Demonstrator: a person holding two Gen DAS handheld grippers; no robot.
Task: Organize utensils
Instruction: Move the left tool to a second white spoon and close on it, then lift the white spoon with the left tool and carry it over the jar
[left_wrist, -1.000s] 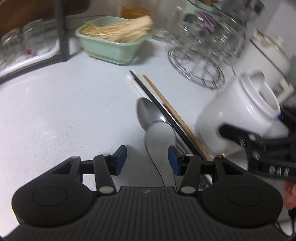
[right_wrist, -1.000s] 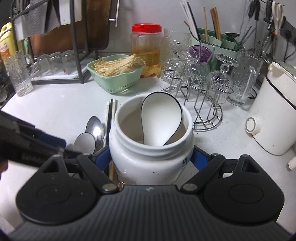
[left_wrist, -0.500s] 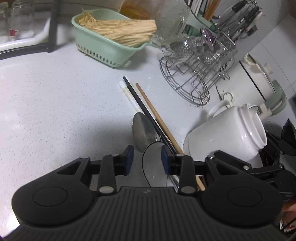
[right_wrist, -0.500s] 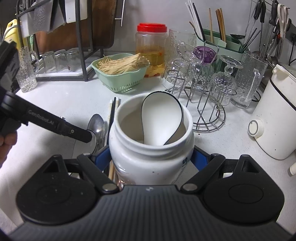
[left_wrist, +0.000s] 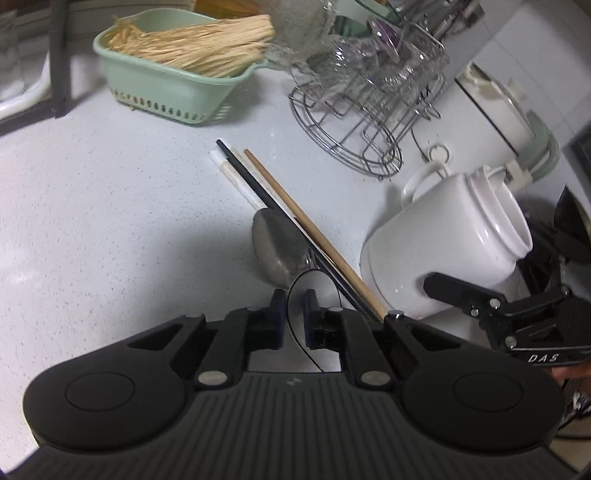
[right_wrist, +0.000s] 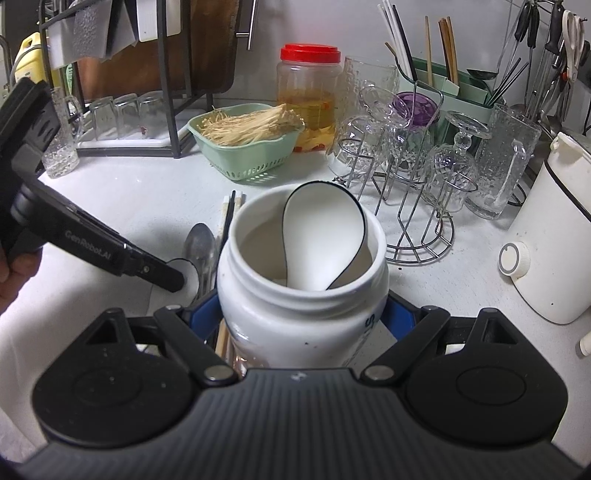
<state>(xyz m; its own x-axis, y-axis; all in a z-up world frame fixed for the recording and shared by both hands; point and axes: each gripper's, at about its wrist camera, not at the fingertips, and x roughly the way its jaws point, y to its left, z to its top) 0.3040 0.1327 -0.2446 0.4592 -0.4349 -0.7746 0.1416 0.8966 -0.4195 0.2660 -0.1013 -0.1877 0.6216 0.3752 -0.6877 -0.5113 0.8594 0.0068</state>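
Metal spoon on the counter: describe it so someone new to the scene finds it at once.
Start at the white jar held in the right tongs. On the counter just to its left lies a row of chopsticks, and the metal spoon lies flat against them on their far side from the jar. It is the only grey, shiny utensil there; the spoon beside it, between the left tongs, is white with a black rim.

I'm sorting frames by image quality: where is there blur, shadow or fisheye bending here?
Left wrist view: the glasses at the top edge are smeared, the counter carries a broad dark shadow ahead of the left hand-held gripper. Right wrist view: sharper; the rack bends toward the edges.
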